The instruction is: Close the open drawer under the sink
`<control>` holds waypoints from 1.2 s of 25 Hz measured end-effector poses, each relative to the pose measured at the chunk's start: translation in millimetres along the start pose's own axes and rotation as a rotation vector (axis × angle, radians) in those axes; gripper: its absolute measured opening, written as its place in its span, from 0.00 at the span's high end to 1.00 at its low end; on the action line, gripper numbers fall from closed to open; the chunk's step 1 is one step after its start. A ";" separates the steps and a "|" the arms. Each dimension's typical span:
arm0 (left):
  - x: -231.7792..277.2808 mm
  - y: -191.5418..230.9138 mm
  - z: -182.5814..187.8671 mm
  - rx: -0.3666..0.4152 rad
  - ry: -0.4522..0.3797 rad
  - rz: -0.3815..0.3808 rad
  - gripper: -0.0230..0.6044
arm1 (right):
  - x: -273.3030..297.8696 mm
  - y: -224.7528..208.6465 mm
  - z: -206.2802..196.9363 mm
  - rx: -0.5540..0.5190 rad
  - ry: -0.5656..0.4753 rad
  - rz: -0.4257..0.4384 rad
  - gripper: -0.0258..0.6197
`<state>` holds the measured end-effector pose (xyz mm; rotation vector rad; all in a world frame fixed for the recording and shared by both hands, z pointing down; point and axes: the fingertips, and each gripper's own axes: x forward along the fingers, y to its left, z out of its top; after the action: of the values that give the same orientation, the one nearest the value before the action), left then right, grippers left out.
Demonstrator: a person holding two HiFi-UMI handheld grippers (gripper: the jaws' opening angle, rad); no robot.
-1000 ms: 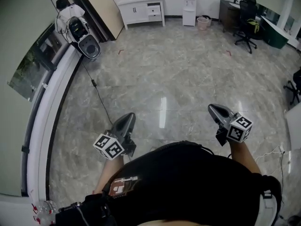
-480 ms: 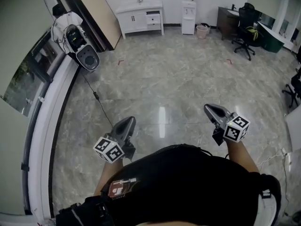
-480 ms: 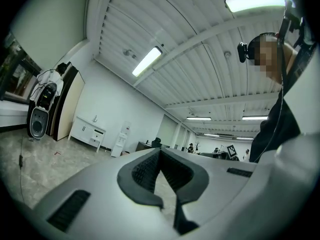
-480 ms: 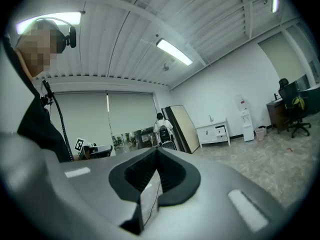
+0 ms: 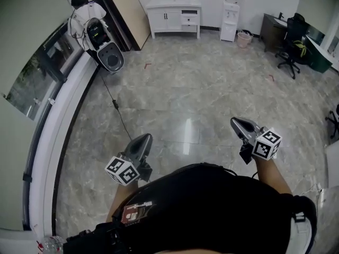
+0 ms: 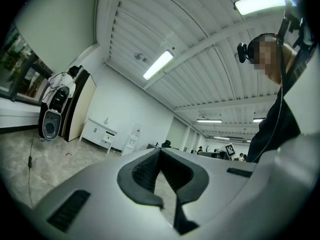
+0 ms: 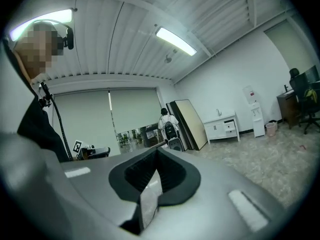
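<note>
The white sink cabinet (image 5: pixel 175 16) stands against the far wall, across a wide marble floor. One small drawer (image 5: pixel 189 20) on its right side sticks out a little. The cabinet also shows small in the left gripper view (image 6: pixel 97 131) and in the right gripper view (image 7: pixel 222 128). My left gripper (image 5: pixel 142 141) and my right gripper (image 5: pixel 237 124) are held level in front of the person's body, far from the cabinet. Both point toward it. Each has its jaws shut with nothing between them, as seen at the left gripper (image 6: pixel 159 150) and the right gripper (image 7: pixel 158 149).
A water dispenser (image 5: pixel 229 21) and a waste bin (image 5: pixel 244 37) stand right of the cabinet. A large speaker-like device (image 5: pixel 106 49) and a leaning board (image 5: pixel 130 15) are at the left, with a cable (image 5: pixel 114 103) trailing over the floor. Office chair (image 5: pixel 294 52) at right; curved white ledge (image 5: pixel 58 126) along the left.
The person has walked forward; the speaker and floor marks have slid down and the cabinet right in the head view. Both grippers keep the same pose and stay shut.
</note>
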<state>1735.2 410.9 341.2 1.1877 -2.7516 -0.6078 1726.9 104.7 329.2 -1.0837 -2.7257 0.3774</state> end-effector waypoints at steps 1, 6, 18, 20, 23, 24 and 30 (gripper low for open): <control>3.0 4.4 2.7 0.003 0.003 0.015 0.98 | 10.6 -4.1 2.3 0.000 0.005 0.016 0.97; 24.1 28.7 7.7 0.031 -0.003 0.085 0.98 | 59.1 -39.7 1.3 0.007 0.036 0.094 0.97; 137.5 84.1 45.9 0.059 -0.096 0.210 0.98 | 167.6 -158.8 74.6 -0.035 0.046 0.262 0.97; 165.4 88.3 43.6 0.053 -0.093 0.197 0.98 | 174.6 -181.8 80.0 -0.032 0.047 0.266 0.97; 203.4 97.7 45.7 0.048 -0.077 0.185 0.98 | 180.3 -218.7 92.8 -0.015 0.038 0.249 0.97; 216.0 99.2 47.3 0.048 -0.068 0.182 0.98 | 180.8 -231.7 97.1 -0.009 0.033 0.236 0.97; 279.2 113.0 35.0 0.043 -0.015 0.136 0.98 | 170.0 -288.9 92.3 0.019 0.017 0.168 0.97</control>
<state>1456.1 292.8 331.1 0.9965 -2.8427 -0.5481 1394.2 4.5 341.1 -1.3094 -2.6185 0.4155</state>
